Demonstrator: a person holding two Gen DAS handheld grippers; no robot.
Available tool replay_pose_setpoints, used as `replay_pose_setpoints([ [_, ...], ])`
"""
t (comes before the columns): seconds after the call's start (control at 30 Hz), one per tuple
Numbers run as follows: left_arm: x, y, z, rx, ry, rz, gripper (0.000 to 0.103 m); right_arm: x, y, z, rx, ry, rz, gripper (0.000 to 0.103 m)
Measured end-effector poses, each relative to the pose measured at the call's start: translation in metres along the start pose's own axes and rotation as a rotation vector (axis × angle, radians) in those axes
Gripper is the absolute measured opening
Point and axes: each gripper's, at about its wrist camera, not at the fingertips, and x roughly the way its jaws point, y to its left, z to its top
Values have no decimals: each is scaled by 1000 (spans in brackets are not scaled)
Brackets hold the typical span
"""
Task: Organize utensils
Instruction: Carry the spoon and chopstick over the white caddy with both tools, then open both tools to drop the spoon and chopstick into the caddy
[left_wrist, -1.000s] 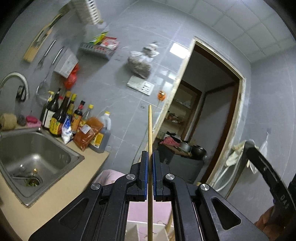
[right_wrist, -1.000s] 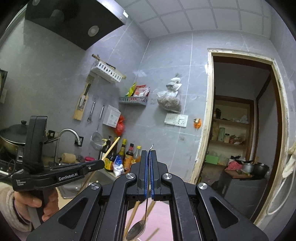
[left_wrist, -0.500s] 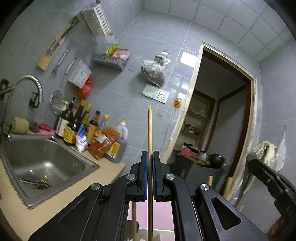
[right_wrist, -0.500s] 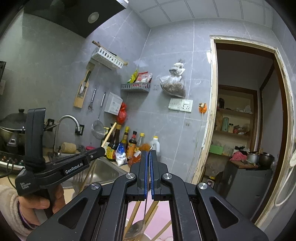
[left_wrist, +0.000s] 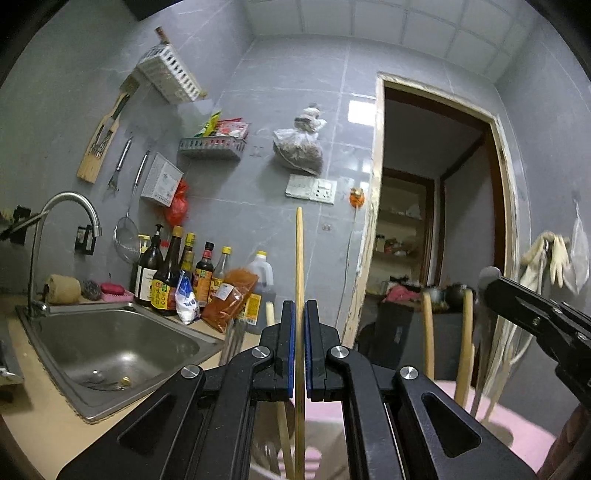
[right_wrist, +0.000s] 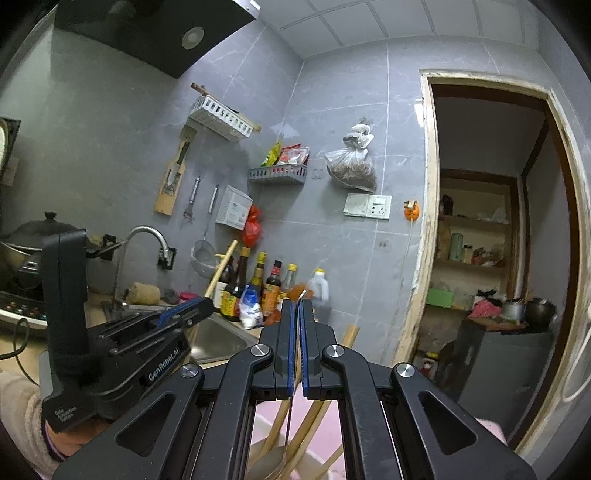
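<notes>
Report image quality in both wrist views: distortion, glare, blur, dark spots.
Left wrist view: strong fisheye bend in the door frame, black corners, a bright glare patch on the wall tile, and the chopstick sharp. Right wrist view: same bending and vignette, the range hood nearly black, the spoon dim and soft below the gripper.

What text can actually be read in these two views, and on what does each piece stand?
"GenRobot.AI": on the side of the left gripper, right wrist view.
Small white print low on that gripper's handle: too small to read.
Labels on the sauce bottles by the sink: blurred, unreadable.
Print on the white box hanging on the wall: unreadable.
</notes>
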Motion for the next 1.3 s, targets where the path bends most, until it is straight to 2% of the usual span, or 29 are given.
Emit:
replay_pose_setpoints([
  [0.13,-3,-4,-8,28,62,-15,3,-4,-5,-11,34,13,39,1],
  [0.27,-2,-3,-13,19,158,-43,3,-4,-11,-18,79,52,63,3],
  [0.5,-8,0,-11,-16,241,-109,4,-9,-14,-23,120,66,83,6],
  [0.63,-16,3,-6,-59,262,-125,6,-17,-18,-20,151,42,89,8],
  [0.73,-22,5,1,-97,278,-141,16,-25,-19,-14,163,27,80,13],
  [0.8,-26,7,5,-119,283,-144,27,-31,-20,-11,177,20,65,21],
  [0.83,-29,7,8,-125,285,-144,28,-34,-22,-9,186,19,54,21],
  [0.93,-37,2,15,-101,295,-124,32,-43,-27,-5,214,25,13,21],
  [1.03,-46,-5,20,-68,297,-102,41,-55,-31,-3,228,28,-28,24],
  [1.1,-51,-11,23,-50,300,-94,49,-65,-34,-2,233,26,-57,29],
  [1.23,-61,-22,26,-17,328,-97,55,-85,-37,-1,235,38,-106,37],
  [1.3,-68,-27,27,0,336,-95,63,-95,-39,-1,239,52,-127,42],
])
